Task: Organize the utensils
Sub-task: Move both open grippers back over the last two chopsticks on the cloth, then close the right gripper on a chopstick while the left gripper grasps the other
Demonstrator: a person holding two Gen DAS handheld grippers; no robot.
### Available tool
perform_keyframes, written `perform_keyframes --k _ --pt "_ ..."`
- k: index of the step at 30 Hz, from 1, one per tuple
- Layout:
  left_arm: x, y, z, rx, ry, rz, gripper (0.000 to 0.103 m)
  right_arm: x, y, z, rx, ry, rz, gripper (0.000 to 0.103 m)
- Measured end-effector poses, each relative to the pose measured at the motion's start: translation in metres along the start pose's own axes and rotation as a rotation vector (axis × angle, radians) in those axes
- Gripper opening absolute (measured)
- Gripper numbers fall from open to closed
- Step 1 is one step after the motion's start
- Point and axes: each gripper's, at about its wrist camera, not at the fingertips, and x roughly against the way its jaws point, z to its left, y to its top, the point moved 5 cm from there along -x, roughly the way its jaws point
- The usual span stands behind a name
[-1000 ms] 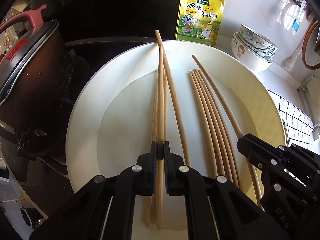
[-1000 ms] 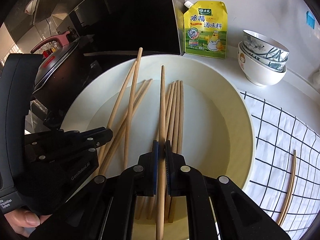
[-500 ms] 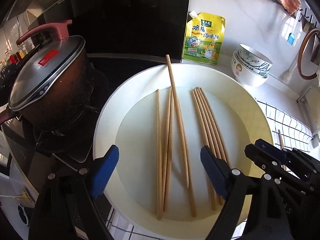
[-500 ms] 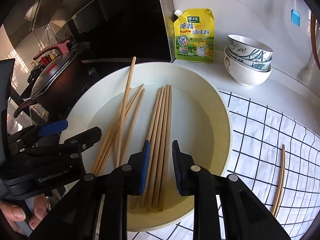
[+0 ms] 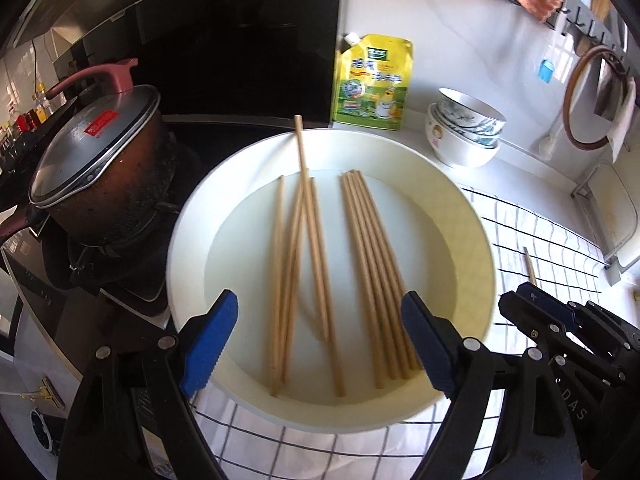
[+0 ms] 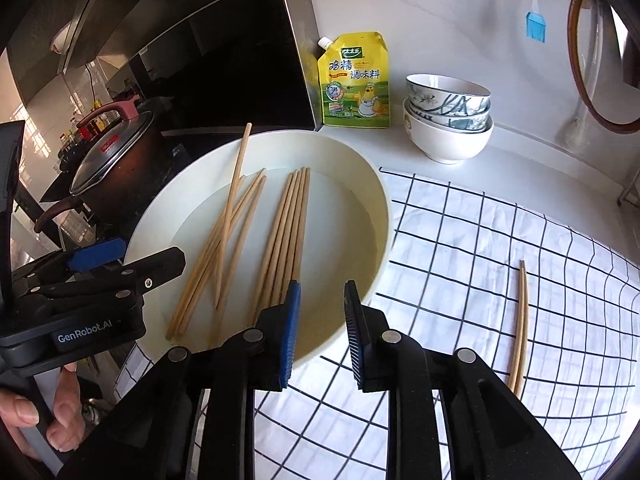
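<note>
Centrally, a wide white basin [image 5: 192, 240] rests on a white cloth with a black grid [image 6: 500, 240] and holds two groups of wooden chopsticks. The loose group [image 5: 294, 264] lies to the left, its sticks crossing, with one long stick leaning so that its tip projects past the far rim; the aligned bundle [image 5: 372, 272] lies to the right, sticks parallel and touching. All sticks are pale, slender and straight. A separate pair of chopsticks [image 6: 520, 320] lies on the cloth, well apart from the basin on its right. Behind the basin stand a yellow seasoning pouch [image 5: 372, 80] against the wall and a stack of bowls [image 6: 448, 116]; a lidded dark pot [image 5: 100, 168] sits on the stove to the left, close to the basin's rim. The left gripper [image 5: 318, 344] hovers over the basin's near edge, jaws spread wide and holding nothing. The right gripper [image 6: 322, 332] is likewise released, jaws parted above the near right rim, empty. Bare cloth extends to the right of the basin.
</note>
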Motion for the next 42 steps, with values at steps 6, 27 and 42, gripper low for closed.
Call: perform_keyframes --k 6,27,42 --pt "0.011 -0.010 -0.039 -0.039 -0.043 0.001 0.082 0.030 -0.022 -0.036 -0.041 -0.039 -0.006 0.023" --pt "0.021 -0.055 -0.163 -0.191 -0.144 0.054 0.082 0.087 -0.096 -0.157 -0.210 -0.173 -0.003 0.028" --pt "-0.012 -0.084 -0.184 -0.202 -0.143 0.142 0.082 0.036 -0.130 -0.182 -0.238 -0.155 0.089 0.030"
